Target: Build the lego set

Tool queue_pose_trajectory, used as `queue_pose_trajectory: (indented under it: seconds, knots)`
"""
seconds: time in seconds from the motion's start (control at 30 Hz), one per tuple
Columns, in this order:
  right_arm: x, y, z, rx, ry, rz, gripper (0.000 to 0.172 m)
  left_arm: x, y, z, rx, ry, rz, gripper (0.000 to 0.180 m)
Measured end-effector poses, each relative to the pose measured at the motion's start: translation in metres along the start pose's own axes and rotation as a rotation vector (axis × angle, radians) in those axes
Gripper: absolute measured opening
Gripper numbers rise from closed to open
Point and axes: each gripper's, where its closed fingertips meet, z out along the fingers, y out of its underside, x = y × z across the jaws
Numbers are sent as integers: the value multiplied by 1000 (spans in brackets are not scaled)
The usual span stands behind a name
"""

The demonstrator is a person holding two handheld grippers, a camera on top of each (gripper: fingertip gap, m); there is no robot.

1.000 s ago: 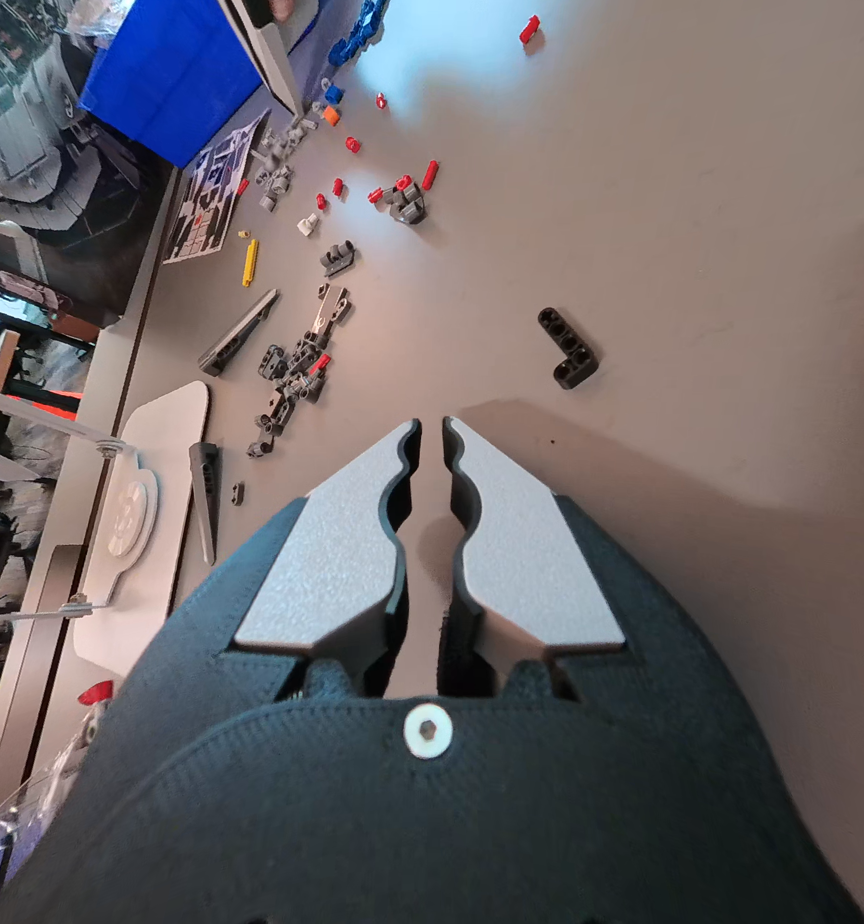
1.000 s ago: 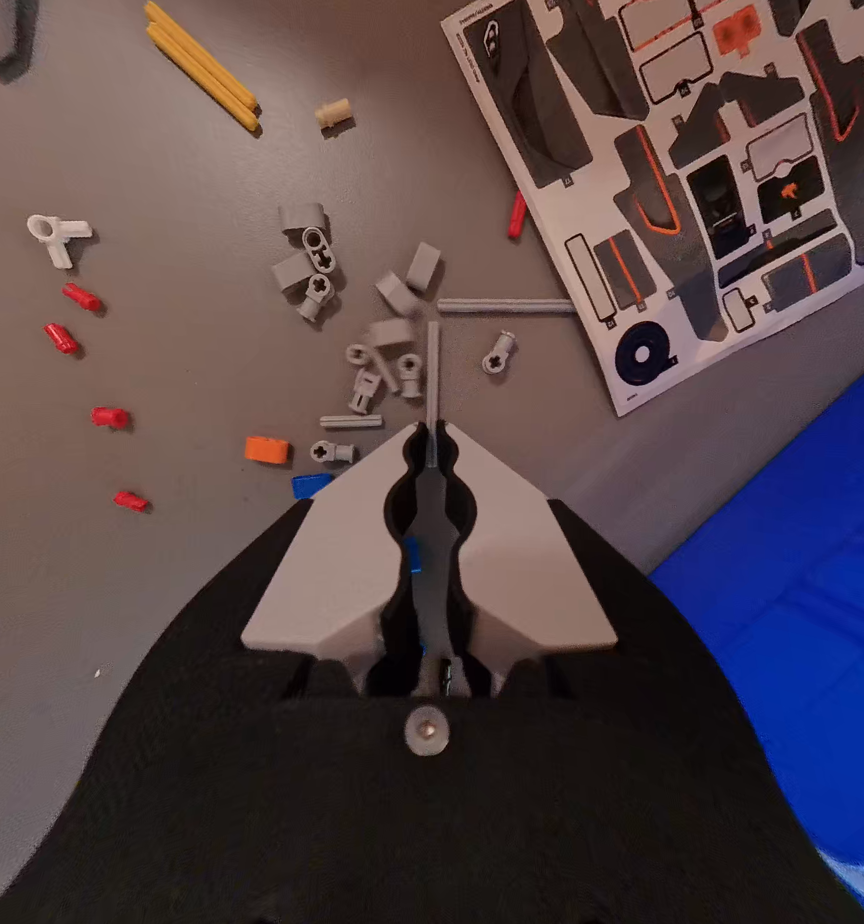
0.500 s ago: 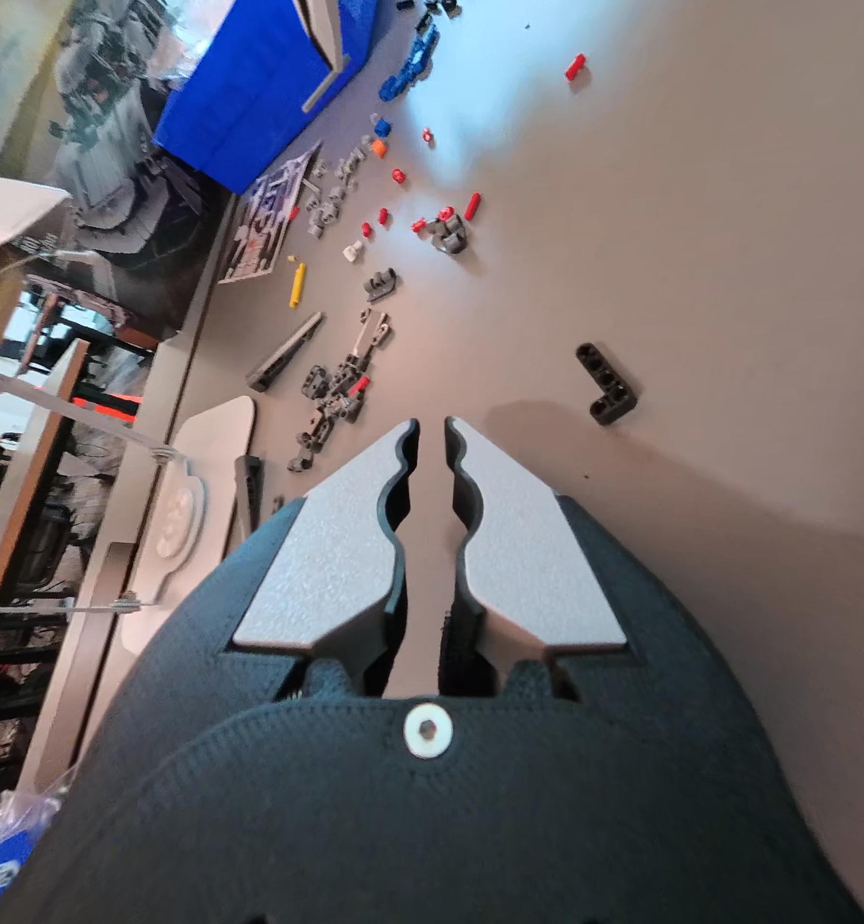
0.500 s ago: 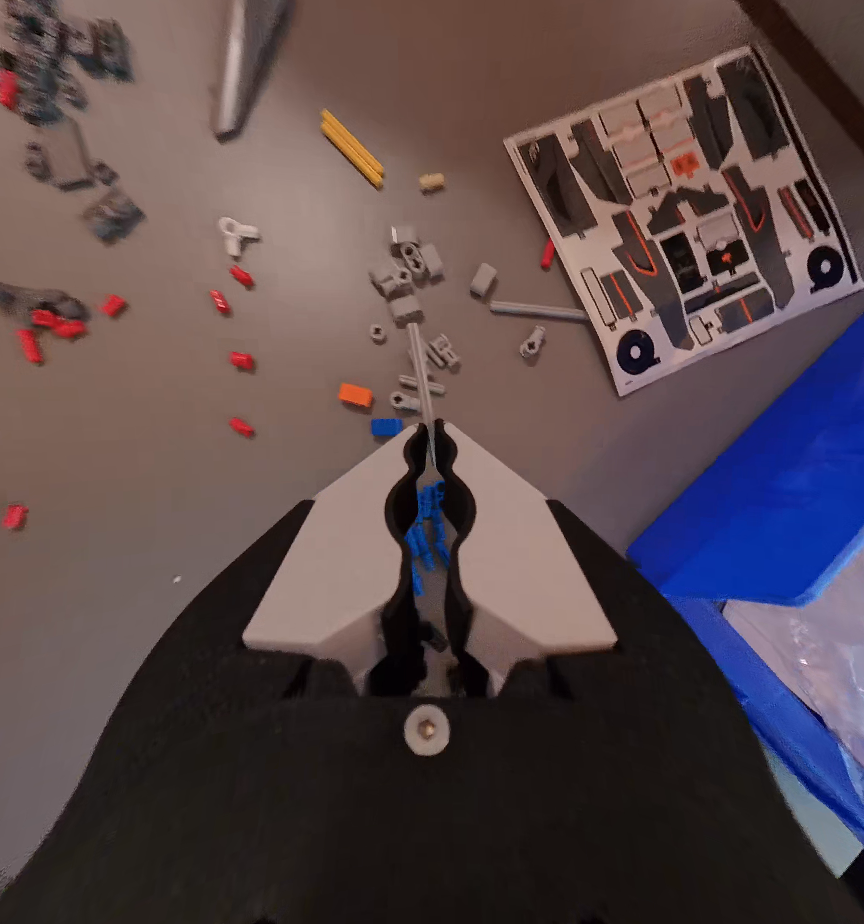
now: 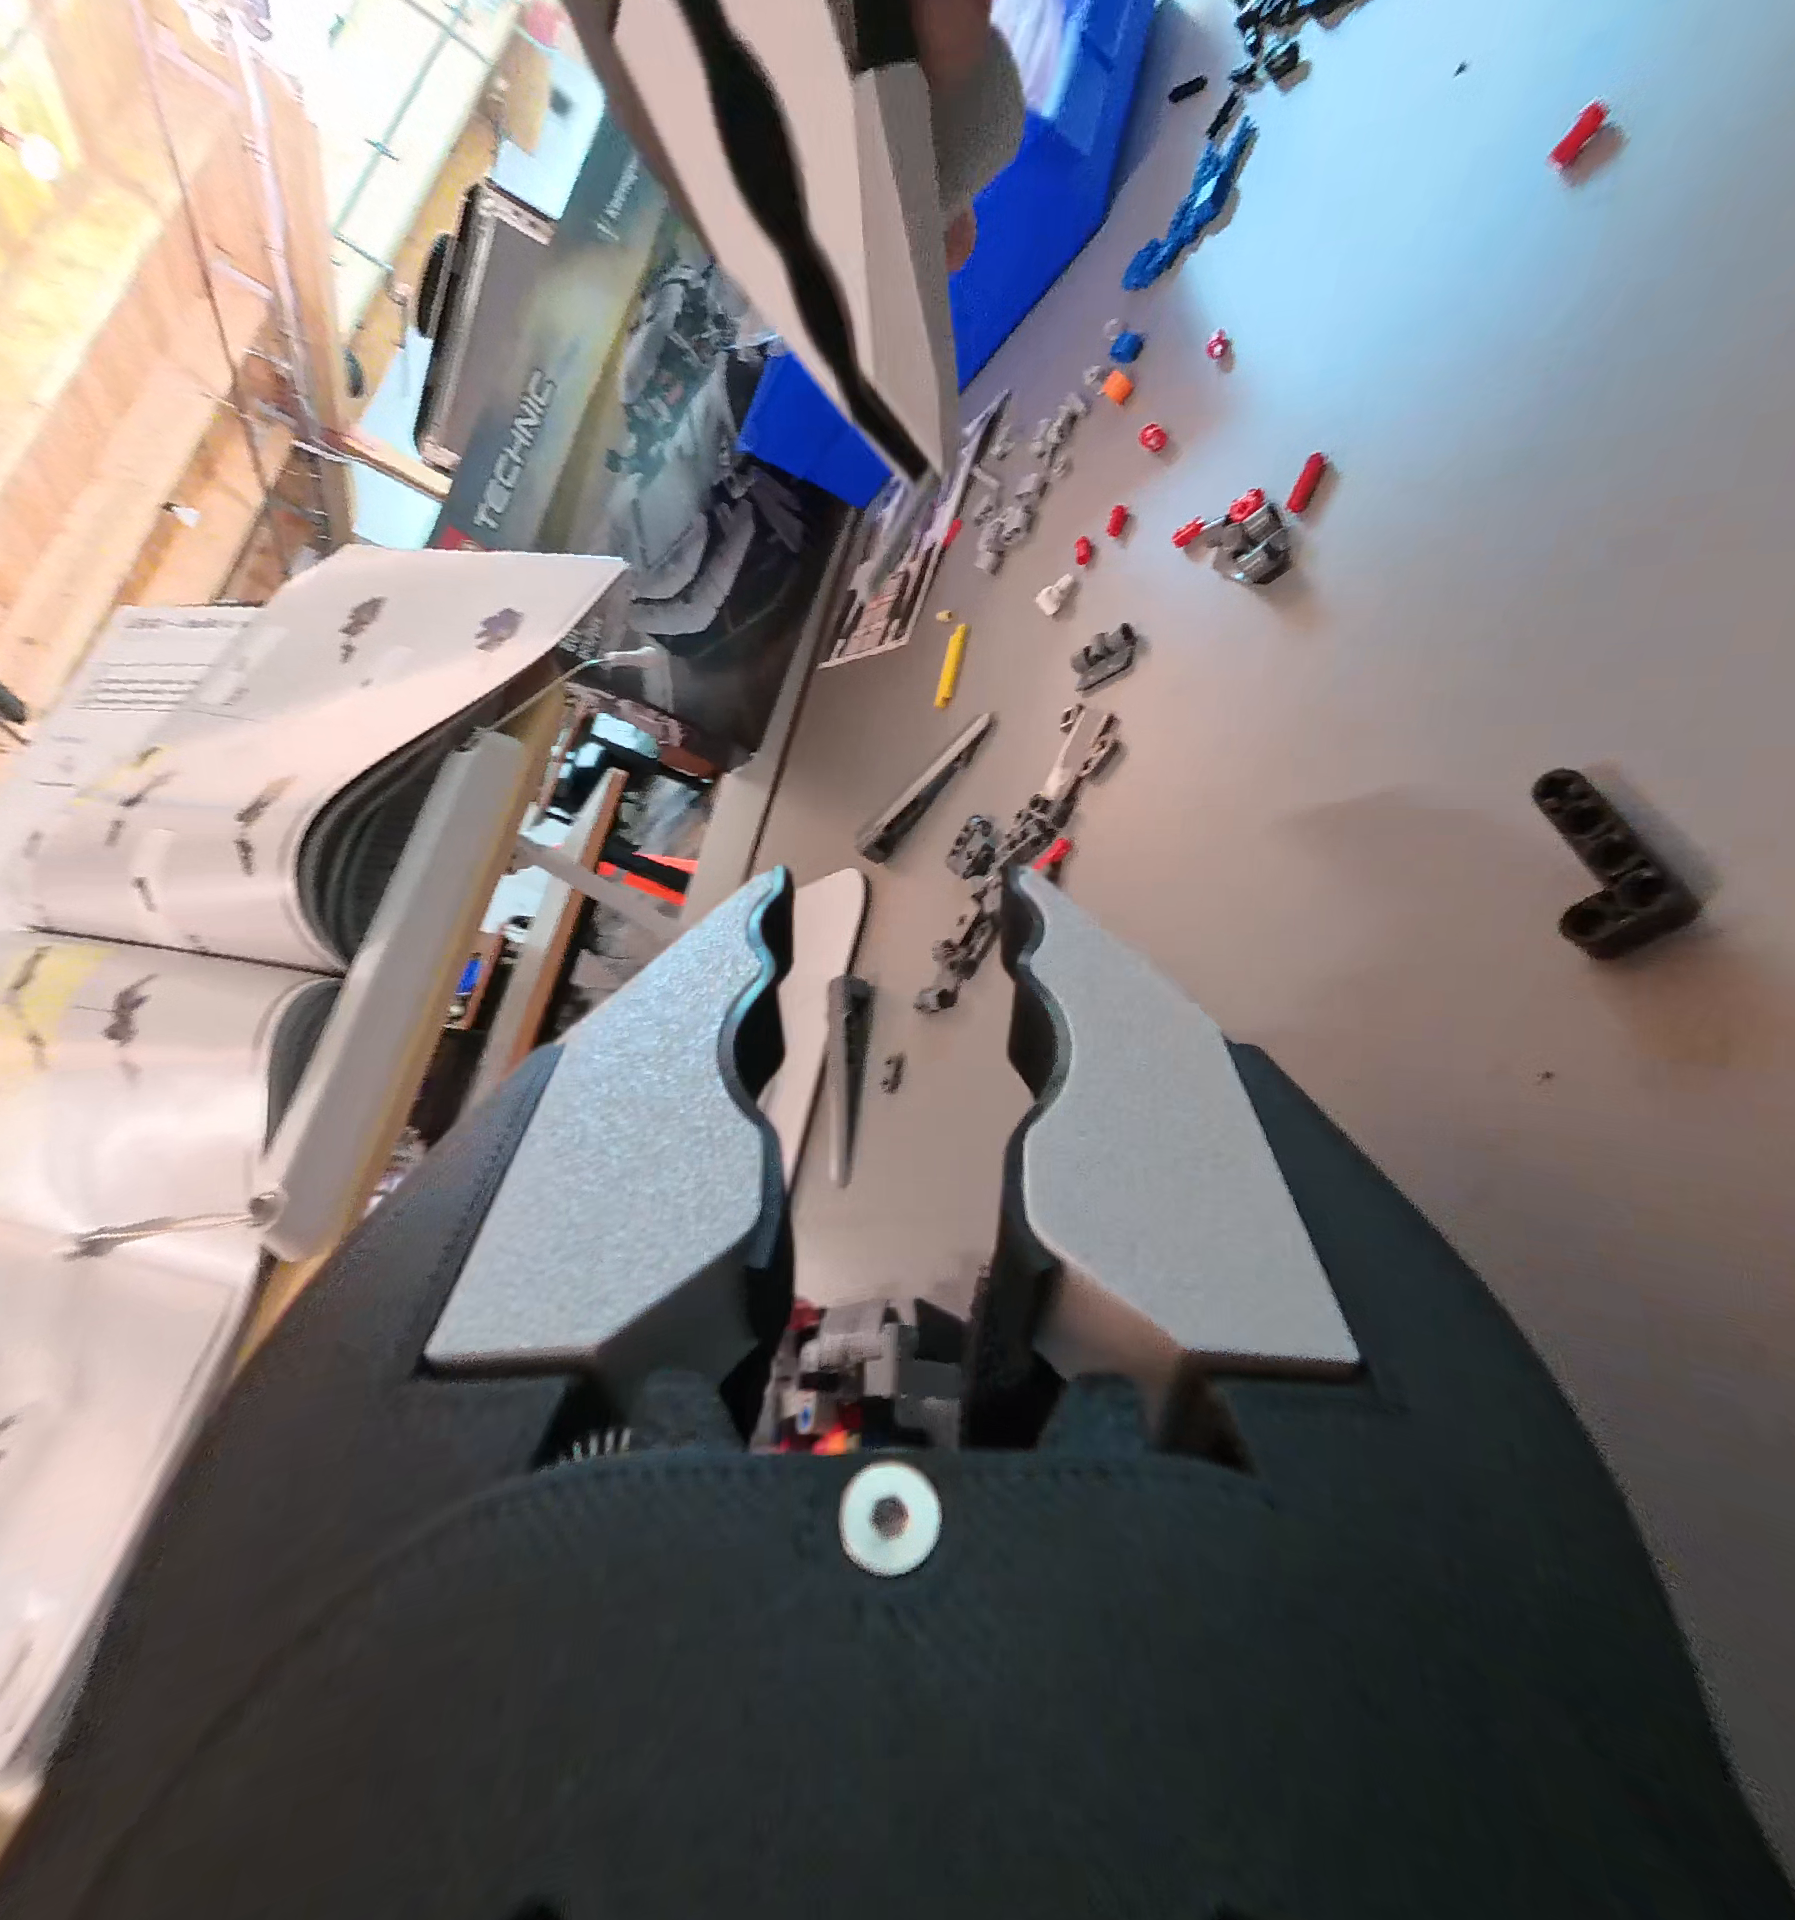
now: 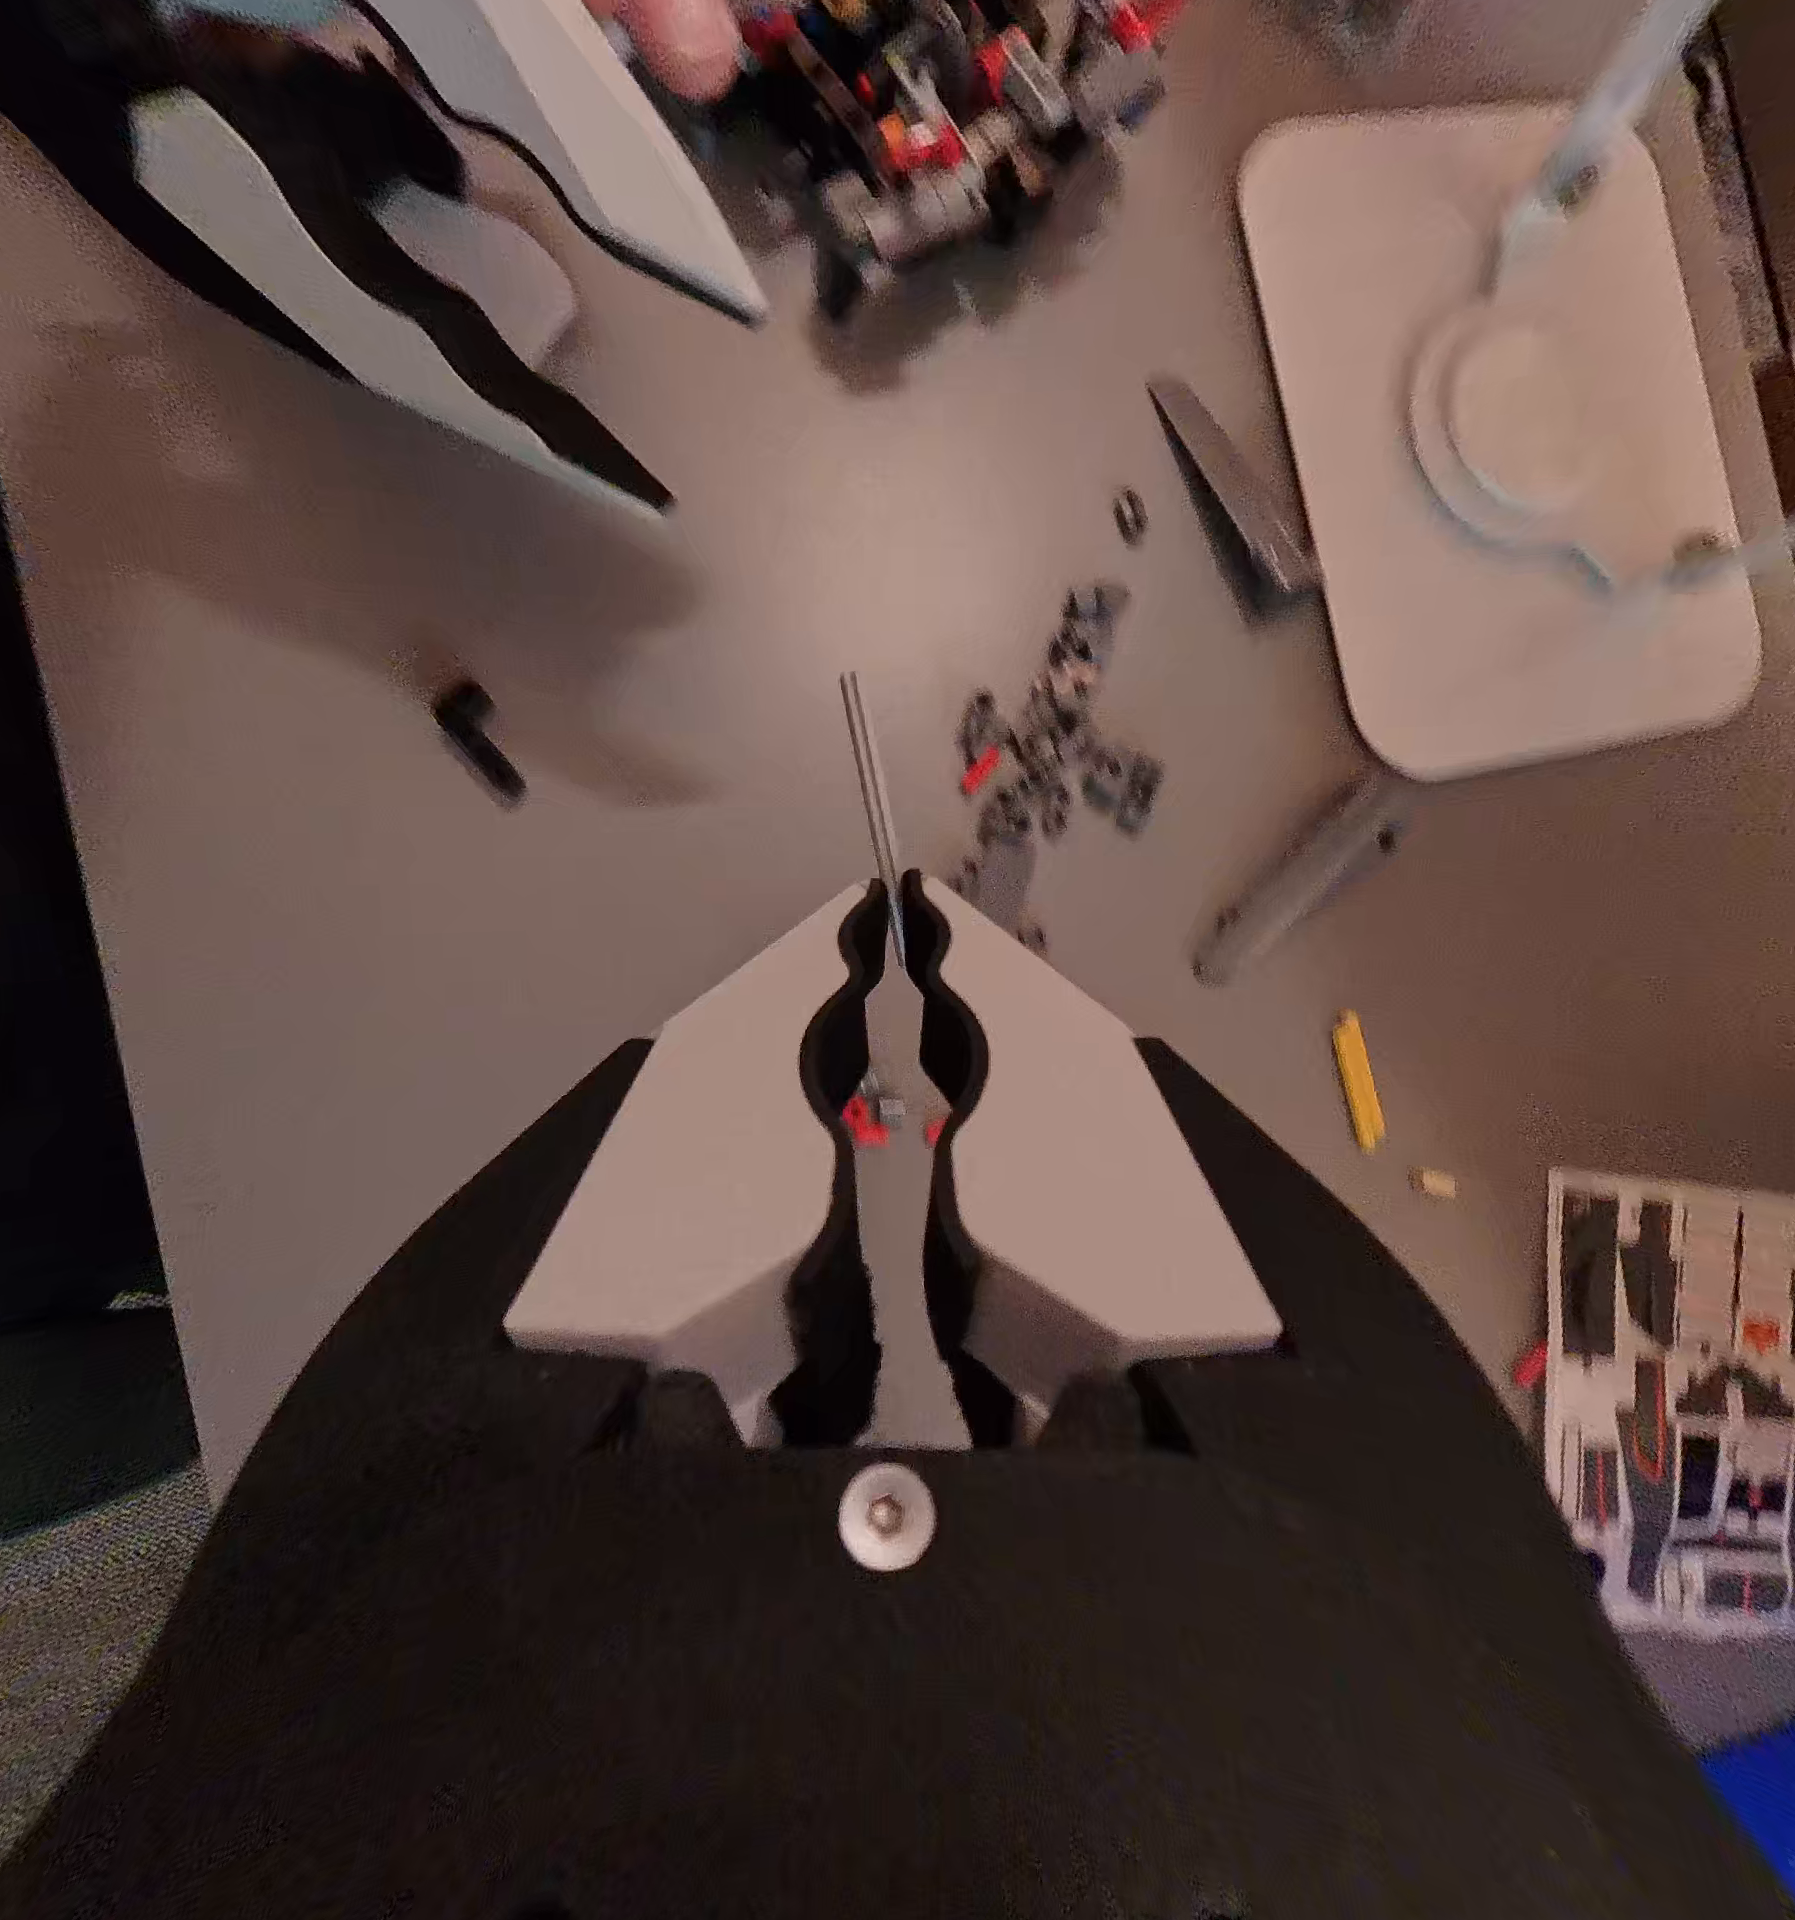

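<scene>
My right gripper (image 6: pixel 893 894) is shut on a thin light grey axle rod (image 6: pixel 869 769), which sticks straight out past the fingertips above the grey table (image 6: pixel 457 987). My left gripper (image 5: pixel 898 904) is open with nothing between its pads. It hovers over the table near a dark grey tapered panel (image 5: pixel 846 1070) and a cluster of dark grey pieces (image 5: pixel 1007 862). The left gripper also shows in the right wrist view (image 6: pixel 711 410), open, next to a multi-coloured built assembly (image 6: pixel 934 135). The right gripper's fingers (image 5: pixel 872 260) show at the top of the left wrist view.
A black L-shaped beam (image 5: pixel 1610 873) lies to the right. A white stand base (image 6: pixel 1495 436), a sticker sheet (image 6: pixel 1703 1403) and a yellow axle (image 6: pixel 1357 1081) are on the table. An open booklet (image 5: pixel 249 779) and a blue bin (image 5: pixel 1028 208) lie at the left and far edges. Tip to tip, the grippers are about 10 centimetres apart.
My left gripper has opened wide and swung left. My right gripper has lifted the grey rod out of the light grey pieces and carried it over towards the dark grey cluster.
</scene>
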Motion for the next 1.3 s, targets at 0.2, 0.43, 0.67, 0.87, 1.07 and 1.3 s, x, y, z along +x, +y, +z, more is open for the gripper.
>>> queue_pose_trajectory:
  seconds: [0.2, 0.43, 0.67, 0.87, 1.07, 1.3]
  knots:
    - [-20, -58, 29, 10, -102, -85, 0, -18, 5, -4, -12, -94, 19, 45]
    - [-28, -81, 45, -10, -146, -110, 0, -24, 16, -7, -58, -110, 54, 42]
    - [-14, -40, 56, -101, -119, -35, 0, -13, 30, -5, -112, -32, 6, 34]
    - [-23, 4, 76, -161, -161, 43, 0, -3, 32, -2, -124, 20, -22, 30]
    - [-40, 10, 99, -175, -196, 44, 0, 4, 33, 1, -134, 40, -27, 28]
    - [-34, 5, 108, -149, -35, 34, 3, 9, 40, 0, -144, 68, -58, 27]
